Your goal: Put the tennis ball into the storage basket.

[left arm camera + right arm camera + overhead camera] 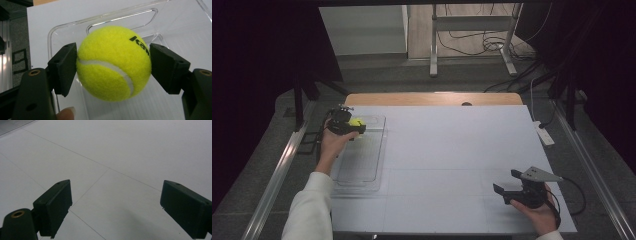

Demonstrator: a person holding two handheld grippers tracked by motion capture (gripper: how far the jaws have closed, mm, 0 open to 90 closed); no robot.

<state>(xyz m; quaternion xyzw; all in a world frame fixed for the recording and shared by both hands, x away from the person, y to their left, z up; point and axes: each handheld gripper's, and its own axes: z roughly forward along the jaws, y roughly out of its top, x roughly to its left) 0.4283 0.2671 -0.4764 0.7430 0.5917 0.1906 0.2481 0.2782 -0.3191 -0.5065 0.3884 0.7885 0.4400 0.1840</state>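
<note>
Though cut off, ball (pixel 113 63) lettering "Kaw"

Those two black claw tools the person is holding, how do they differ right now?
The left gripper is clamped on a yellow tennis ball; the right gripper holds nothing, its jaws spread wide. The left gripper is over the clear plastic tray at the table's left side; the right gripper sits low over the bare white table near the front right. Both have the same pair of black jaws and are hand-held.

light: dim room, worktop (pixel 452 150) lit from above
edges: dark
focus: soft; ball (pixel 113 63) sharp
glare: tray (pixel 120 17) rim
</note>
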